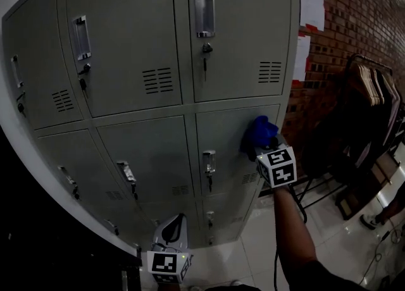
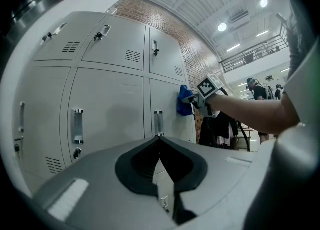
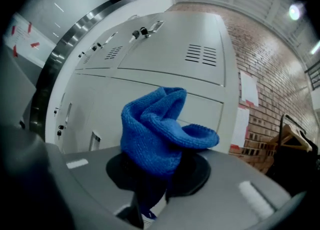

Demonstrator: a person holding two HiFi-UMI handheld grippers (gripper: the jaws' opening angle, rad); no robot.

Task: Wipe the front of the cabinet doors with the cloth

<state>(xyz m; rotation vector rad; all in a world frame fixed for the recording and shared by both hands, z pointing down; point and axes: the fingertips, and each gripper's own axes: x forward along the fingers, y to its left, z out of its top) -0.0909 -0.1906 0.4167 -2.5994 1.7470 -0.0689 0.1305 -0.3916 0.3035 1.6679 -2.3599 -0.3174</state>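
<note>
A grey metal locker cabinet [image 1: 145,87] with several doors fills the head view. My right gripper [image 1: 264,150] is shut on a bunched blue cloth [image 1: 258,134], which presses against the upper right part of a lower right door [image 1: 228,150]. In the right gripper view the blue cloth [image 3: 157,134] sticks up from between the jaws, in front of the door [image 3: 150,94]. My left gripper [image 1: 174,229] hangs low near the cabinet's bottom, shut with nothing in it; in its own view the left gripper [image 2: 160,161] points at the doors, with the cloth [image 2: 184,101] at the far right.
A brick wall [image 1: 354,24] with white papers [image 1: 311,5] stands right of the cabinet. A clothes rack [image 1: 370,93] with dark garments is at the far right. Pale glossy floor tiles [image 1: 342,245] lie below. Door handles [image 1: 204,14] and keys stick out from the doors.
</note>
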